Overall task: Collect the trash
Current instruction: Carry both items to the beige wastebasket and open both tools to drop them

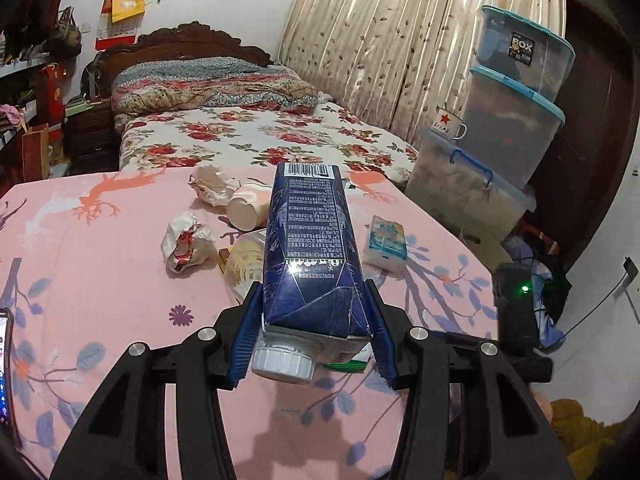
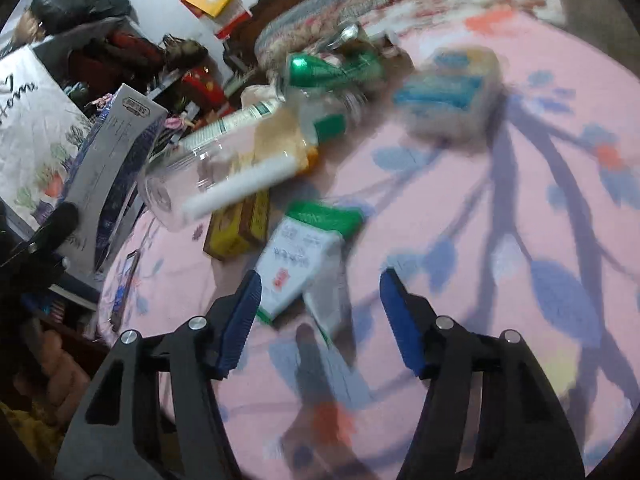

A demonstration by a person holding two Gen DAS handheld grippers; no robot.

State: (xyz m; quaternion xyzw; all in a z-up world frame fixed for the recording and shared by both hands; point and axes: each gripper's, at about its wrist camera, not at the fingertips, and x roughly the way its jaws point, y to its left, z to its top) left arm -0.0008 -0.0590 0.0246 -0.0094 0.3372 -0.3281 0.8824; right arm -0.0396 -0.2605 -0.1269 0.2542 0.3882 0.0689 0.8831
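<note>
My left gripper [image 1: 314, 292] is shut on a dark blue drink carton [image 1: 308, 232], cap end toward the camera, lifted above the pink tablecloth [image 1: 100, 280]. The right wrist view shows the same carton [image 2: 112, 168] at the left. My right gripper [image 2: 320, 276] is open above the cloth, with nothing pressed between its pads. A white and green packet [image 2: 296, 256] lies just ahead of its left finger. Crumpled wrappers [image 1: 184, 246], a paper cup [image 1: 248, 208], a clear plastic jar [image 2: 208, 164], a yellow box [image 2: 236, 228] and a green bottle [image 2: 320, 70] lie on the table.
A blue and white tissue pack [image 1: 386, 240] lies at the table's right. A phone [image 1: 4, 344] sits at the left edge. Stacked clear storage boxes [image 1: 516, 120] stand to the right and a floral bed [image 1: 260, 136] lies behind. The right wrist view is blurred.
</note>
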